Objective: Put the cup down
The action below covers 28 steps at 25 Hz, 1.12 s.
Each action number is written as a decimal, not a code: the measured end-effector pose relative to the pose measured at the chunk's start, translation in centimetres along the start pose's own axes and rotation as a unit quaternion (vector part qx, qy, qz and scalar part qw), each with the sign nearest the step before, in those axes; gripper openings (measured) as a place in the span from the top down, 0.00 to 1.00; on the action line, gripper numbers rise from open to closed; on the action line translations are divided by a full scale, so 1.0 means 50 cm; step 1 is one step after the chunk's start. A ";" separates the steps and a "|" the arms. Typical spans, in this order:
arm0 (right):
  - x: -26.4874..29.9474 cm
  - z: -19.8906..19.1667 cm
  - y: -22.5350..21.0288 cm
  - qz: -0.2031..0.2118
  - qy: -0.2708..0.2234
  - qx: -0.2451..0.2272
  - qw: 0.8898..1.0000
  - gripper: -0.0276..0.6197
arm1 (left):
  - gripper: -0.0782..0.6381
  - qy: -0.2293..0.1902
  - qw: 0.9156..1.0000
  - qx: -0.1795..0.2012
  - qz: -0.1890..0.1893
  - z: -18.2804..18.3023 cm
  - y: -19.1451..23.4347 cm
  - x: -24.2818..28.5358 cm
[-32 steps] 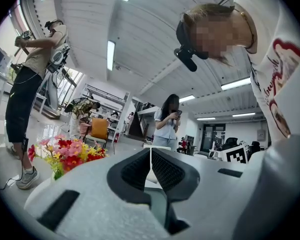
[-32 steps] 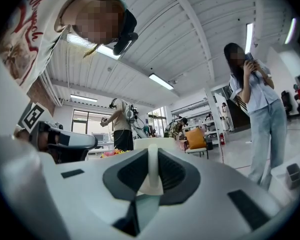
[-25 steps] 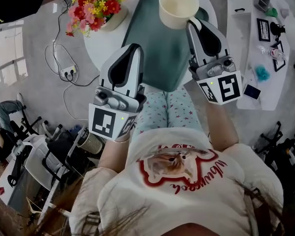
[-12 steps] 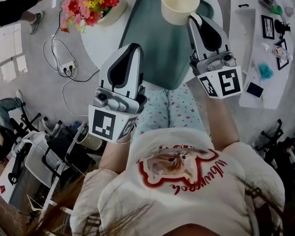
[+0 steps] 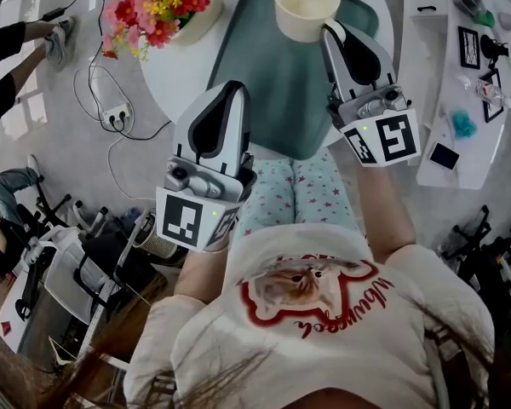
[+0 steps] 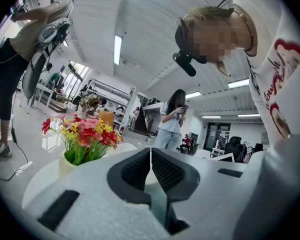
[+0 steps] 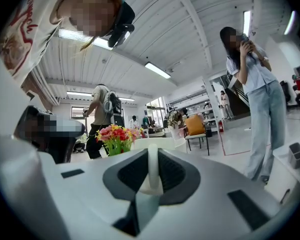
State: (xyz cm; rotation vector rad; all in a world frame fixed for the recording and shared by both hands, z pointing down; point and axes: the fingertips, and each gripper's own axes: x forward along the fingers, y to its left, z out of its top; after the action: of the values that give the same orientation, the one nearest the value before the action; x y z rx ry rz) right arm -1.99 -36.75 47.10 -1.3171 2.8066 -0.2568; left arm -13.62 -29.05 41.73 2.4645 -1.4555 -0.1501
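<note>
Right gripper view: right gripper (image 7: 153, 151) clamped tight on the handle (image 7: 152, 171) of the cream cup (image 5: 307, 5), pinched between both pads. Over on the left gripper (image 6: 150, 156), pads pressed together, nothing in there. Head view: cup upright out at the right gripper's tip, over the far end of the teal mat (image 5: 281, 92) on the white round table (image 5: 175, 71). Can't tell if touching the mat or just above it. Flower pot (image 5: 166, 11) off to the left on the same table.

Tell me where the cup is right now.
In the head view, the cup is top centre-right over the green mat, its handle clamped in the right gripper, with the flowers to its left.
</note>
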 end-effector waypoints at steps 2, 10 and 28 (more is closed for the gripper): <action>0.006 -0.013 -0.004 -0.002 0.009 0.007 1.000 0.86 | 0.86 0.000 1.000 -0.002 0.000 -0.004 0.004 0.002; 0.022 -0.040 -0.016 -0.012 0.030 0.013 0.999 0.87 | 0.86 0.008 1.000 -0.008 0.004 -0.021 0.024 0.006; 0.026 -0.060 -0.007 -0.026 0.058 -0.007 0.998 0.86 | 0.86 0.013 0.999 -0.028 -0.016 -0.018 0.025 0.034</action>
State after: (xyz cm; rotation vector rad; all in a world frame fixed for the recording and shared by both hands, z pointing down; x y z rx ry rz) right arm -2.85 -37.59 50.17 -1.4234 2.8764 -0.3265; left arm -13.62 -30.92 43.05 2.4372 -1.3826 -0.1608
